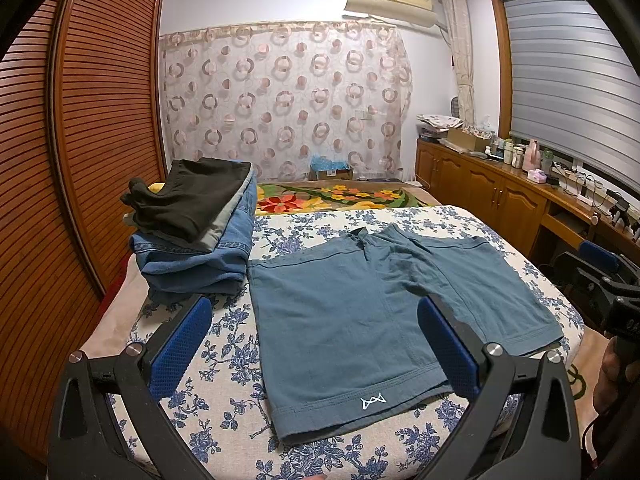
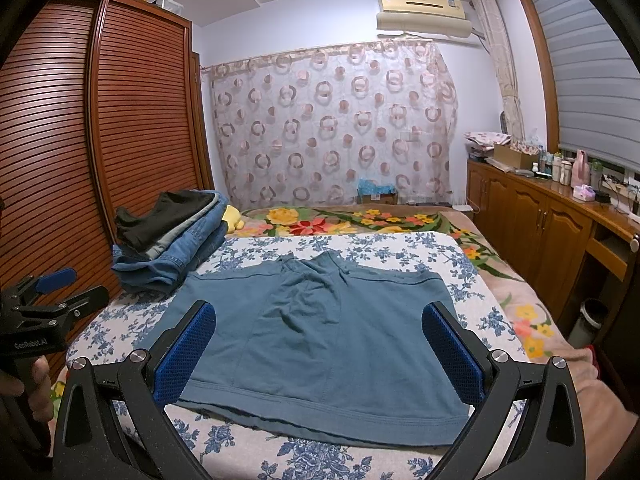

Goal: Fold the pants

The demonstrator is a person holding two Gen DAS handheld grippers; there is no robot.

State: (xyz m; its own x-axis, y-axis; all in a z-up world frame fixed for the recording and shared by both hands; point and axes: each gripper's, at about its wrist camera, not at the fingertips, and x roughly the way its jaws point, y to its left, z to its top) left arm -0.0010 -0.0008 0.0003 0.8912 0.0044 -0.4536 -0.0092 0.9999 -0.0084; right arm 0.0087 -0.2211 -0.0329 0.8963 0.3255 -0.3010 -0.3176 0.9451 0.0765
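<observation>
Teal-blue shorts [image 1: 360, 312] lie flat on the blue-flowered bed cover [image 1: 224, 360], waistband away from me, leg hems near me; they also show in the right wrist view [image 2: 320, 332]. My left gripper [image 1: 316, 340] is open, above the near left leg hem with its small white logo. My right gripper [image 2: 320, 344] is open, above the near hem of the right leg. Both are empty. The left gripper also shows at the left edge of the right wrist view [image 2: 64, 284], and the right gripper at the right edge of the left wrist view [image 1: 600, 268].
A stack of folded clothes [image 1: 196, 232], denim under black, sits on the bed left of the shorts, also in the right wrist view [image 2: 172, 236]. A slatted wooden wardrobe [image 1: 80, 140] stands at left. A wooden cabinet [image 1: 500, 188] with bottles runs along the right.
</observation>
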